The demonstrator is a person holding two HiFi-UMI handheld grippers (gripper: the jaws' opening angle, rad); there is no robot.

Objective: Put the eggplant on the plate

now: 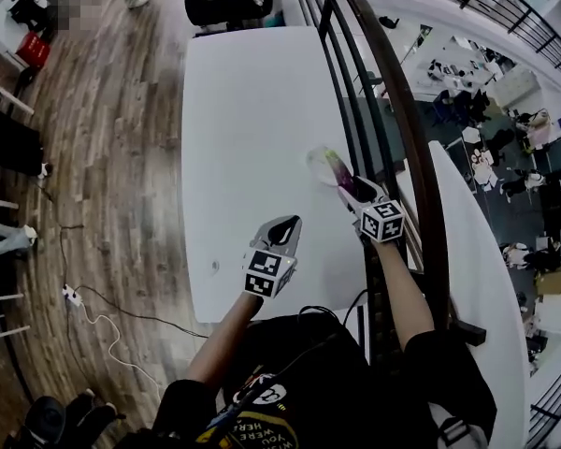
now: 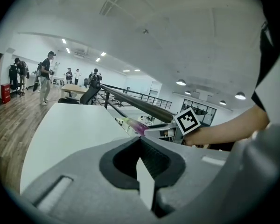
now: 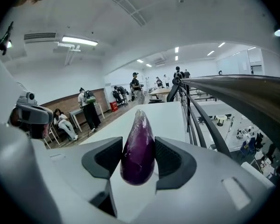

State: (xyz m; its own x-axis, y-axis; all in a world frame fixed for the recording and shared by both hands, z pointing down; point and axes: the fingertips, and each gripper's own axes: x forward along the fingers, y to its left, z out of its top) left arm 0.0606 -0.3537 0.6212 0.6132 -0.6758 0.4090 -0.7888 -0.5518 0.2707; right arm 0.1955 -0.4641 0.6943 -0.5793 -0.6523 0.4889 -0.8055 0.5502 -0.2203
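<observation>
Pinching the eggplant by its fat end in my right tongs, I hold it over the pale plate near the right edge of the bench; I cannot tell whether it touches. My left tongs are pressed together on nothing, just left of the right ones.

1. This is an open-plan office on a mezzanine: a dark metal railing edges it, and desks crowd the floor below.
2. A long white table, a black office chair and wood-plank flooring furnish it.
3. Strip lights line the ceiling, and people stand about with backpacks.
</observation>
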